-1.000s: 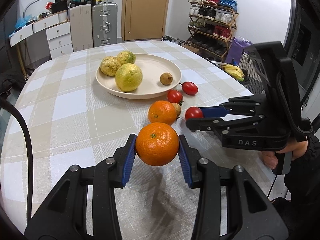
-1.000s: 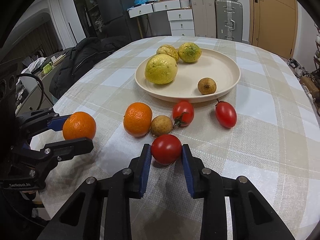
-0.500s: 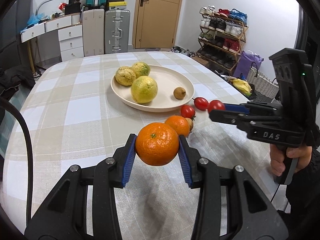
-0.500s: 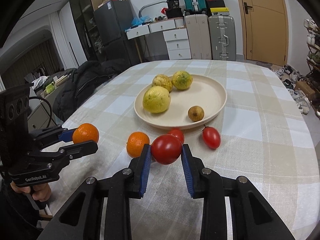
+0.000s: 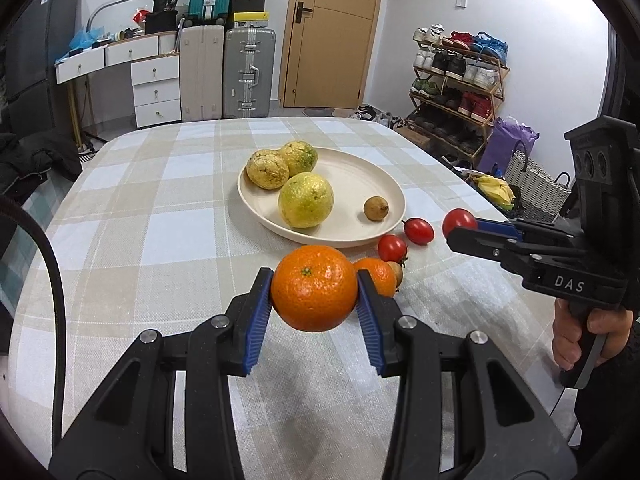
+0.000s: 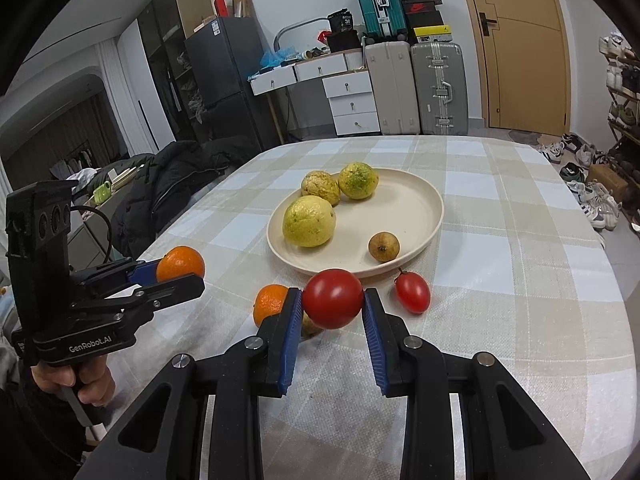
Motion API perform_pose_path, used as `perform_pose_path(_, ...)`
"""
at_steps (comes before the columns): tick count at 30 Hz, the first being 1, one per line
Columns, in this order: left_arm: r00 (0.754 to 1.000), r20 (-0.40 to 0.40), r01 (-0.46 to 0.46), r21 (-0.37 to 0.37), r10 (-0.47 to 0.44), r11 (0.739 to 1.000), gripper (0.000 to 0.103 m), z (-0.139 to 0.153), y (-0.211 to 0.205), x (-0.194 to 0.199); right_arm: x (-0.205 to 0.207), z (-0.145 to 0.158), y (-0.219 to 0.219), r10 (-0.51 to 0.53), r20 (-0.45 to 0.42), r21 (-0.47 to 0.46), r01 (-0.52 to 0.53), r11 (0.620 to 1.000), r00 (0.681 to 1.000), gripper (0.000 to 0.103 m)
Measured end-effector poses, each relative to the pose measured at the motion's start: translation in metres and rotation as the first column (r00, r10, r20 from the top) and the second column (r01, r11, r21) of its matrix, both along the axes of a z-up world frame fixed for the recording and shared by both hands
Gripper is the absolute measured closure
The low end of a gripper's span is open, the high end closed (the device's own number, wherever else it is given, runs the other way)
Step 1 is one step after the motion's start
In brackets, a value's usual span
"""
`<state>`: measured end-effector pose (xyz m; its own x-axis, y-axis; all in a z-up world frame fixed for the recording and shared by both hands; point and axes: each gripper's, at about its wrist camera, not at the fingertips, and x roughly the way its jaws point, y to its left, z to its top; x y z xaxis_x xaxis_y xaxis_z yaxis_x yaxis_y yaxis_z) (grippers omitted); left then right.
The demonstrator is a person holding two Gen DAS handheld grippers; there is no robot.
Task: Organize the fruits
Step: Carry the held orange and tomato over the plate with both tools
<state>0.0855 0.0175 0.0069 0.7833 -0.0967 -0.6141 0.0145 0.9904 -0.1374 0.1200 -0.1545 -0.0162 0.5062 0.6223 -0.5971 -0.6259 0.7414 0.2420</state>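
Observation:
My left gripper [image 5: 315,280] is shut on an orange [image 5: 314,288] and holds it above the checked tablecloth. To its right, my right gripper [image 5: 466,229] is shut on a round red tomato [image 5: 459,220], which fills the jaws in the right wrist view [image 6: 332,298]. Beyond both stands a cream plate [image 5: 360,176] with three yellow-green citrus fruits and a small brown fruit [image 5: 376,208]. Before the plate lie a second orange [image 5: 378,276], another small brown fruit [image 5: 397,271], a round tomato [image 5: 392,248] and an oval tomato [image 5: 418,231].
A black jacket [image 6: 172,184] lies by the table's left edge. A shoe rack [image 5: 456,80] and a basket with bananas [image 5: 532,184] stand off the right side. Suitcases [image 6: 438,88] and drawers line the far wall.
The right gripper has lifted its tomato off the cloth and away from the loose fruit. Both views have tilted up, showing more of the room. Both grips are unchanged.

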Motion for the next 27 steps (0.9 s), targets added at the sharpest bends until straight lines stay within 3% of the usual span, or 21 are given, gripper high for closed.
perform_pose_path(27,1.0,0.025,0.003,0.04,-0.004,0.999,0.065,0.005,-0.011,0.054,0.028,0.007,0.008,-0.021,-0.042,0.031,0.022,0.999,0.999,0.072)
